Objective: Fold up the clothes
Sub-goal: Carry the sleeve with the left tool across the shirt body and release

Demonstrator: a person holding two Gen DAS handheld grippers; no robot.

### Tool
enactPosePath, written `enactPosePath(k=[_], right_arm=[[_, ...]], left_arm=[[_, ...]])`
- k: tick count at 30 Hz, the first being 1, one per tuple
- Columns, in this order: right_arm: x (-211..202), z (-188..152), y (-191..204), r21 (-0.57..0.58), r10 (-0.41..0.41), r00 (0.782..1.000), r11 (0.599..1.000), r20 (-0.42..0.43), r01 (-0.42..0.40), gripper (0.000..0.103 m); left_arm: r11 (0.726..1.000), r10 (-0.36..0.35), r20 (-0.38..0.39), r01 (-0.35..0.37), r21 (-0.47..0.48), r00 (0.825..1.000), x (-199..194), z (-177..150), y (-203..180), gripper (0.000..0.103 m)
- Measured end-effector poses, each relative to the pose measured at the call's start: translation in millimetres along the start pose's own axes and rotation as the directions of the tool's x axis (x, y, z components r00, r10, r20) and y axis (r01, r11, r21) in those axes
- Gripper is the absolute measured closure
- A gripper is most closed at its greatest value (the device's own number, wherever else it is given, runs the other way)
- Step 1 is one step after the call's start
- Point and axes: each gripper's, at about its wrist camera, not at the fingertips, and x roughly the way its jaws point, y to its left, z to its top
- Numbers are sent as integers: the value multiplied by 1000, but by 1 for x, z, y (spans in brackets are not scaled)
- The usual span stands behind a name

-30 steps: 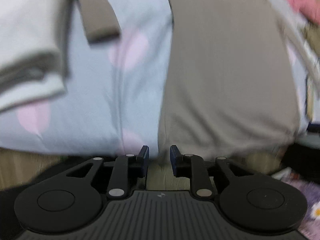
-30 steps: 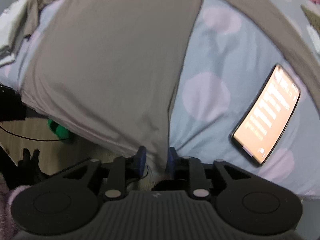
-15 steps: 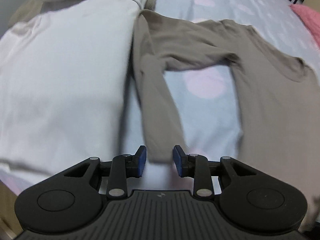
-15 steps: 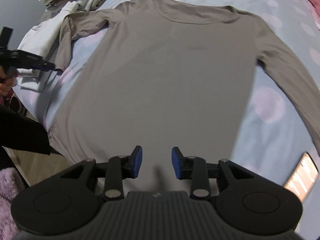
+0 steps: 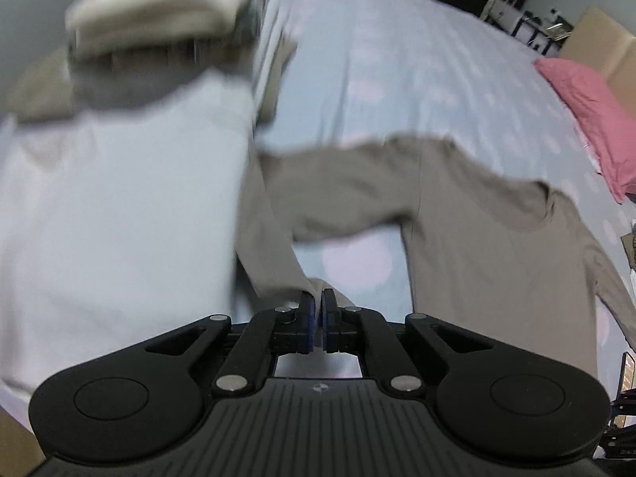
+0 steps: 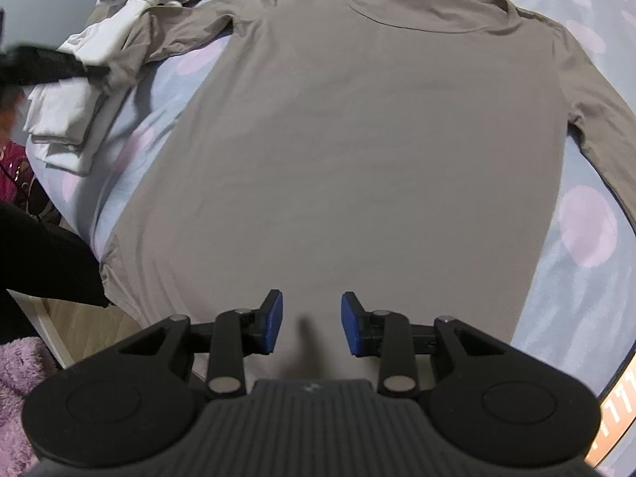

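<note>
Left wrist view shows our left gripper (image 5: 318, 298) clenched on the cuff of the soft, limp taupe shirt (image 5: 497, 246), a sound hold, while right wrist view shows our right gripper (image 6: 312, 326) released above the shirt's hem, spread flat on the dotted bedsheet (image 6: 584, 234) beside folded whites (image 6: 63, 115).

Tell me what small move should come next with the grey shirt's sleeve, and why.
Probably carry the sleeve cuff across onto the grey shirt body. The left hand-held gripper is shut on that cuff, the sleeve lies crumpled beside the white garment, and the body already lies flat.
</note>
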Motion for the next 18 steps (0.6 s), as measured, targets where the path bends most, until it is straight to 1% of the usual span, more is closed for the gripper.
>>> enactPosePath(k=[4, 6, 8, 10, 14, 17, 18], right_arm=[[-3, 1, 5, -14, 12, 1000, 1000, 11, -11, 67], [-4, 1, 5, -11, 15, 1000, 1000, 14, -15, 67], [-6, 0, 5, -8, 18, 1000, 1000, 18, -18, 67], [-8, 0, 5, -5, 22, 1000, 1000, 21, -22, 67], [-10, 0, 6, -6, 22, 999, 1000, 26, -21, 67], [-10, -1, 8, -8, 16, 999, 1000, 32, -16, 67], [-10, -1, 9, -6, 16, 999, 1000, 33, -15, 67]], left_arm=[[989, 96, 50, -101, 112, 994, -42, 45, 5, 101], [976, 148, 81, -159, 151, 986, -63, 61, 8, 101], [960, 204, 110, -221, 174, 973, -82, 73, 13, 101], [947, 244, 115, -263, 187, 963, -89, 81, 23, 101], [919, 320, 81, -330, 216, 944, -65, 80, 49, 101], [916, 351, 43, -353, 190, 935, -32, 68, 77, 101], [920, 355, 18, -353, 168, 935, -24, 63, 85, 100]])
